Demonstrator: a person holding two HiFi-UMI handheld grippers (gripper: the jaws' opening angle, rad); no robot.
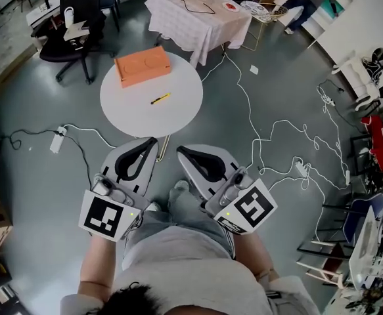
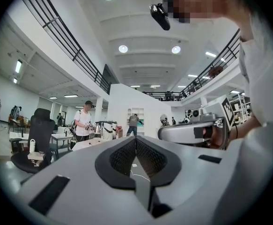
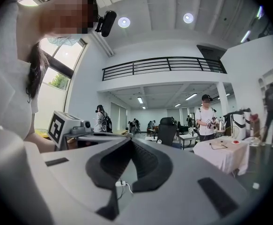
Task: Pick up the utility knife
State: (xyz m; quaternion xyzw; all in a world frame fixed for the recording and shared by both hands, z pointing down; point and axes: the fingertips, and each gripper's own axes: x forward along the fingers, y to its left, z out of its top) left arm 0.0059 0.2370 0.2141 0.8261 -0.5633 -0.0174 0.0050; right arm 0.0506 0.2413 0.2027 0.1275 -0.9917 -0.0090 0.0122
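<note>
The utility knife [image 1: 160,99], small and yellow, lies near the middle of a round white table [image 1: 178,110] ahead of me. An orange box [image 1: 142,67] sits at the table's far left. Both grippers are held low and close to my body, short of the table's near edge and tilted upward. My left gripper [image 1: 155,139] [image 2: 136,138] is shut and empty. So is my right gripper [image 1: 179,149] [image 3: 130,138], which is beside it. Neither gripper view shows the knife.
White cables [image 1: 270,136] trail over the grey floor to the right, and a power strip [image 1: 58,140] lies at left. A black office chair [image 1: 73,41] and a cloth-covered table [image 1: 198,15] stand beyond the round table. A person [image 3: 206,118] stands farther off.
</note>
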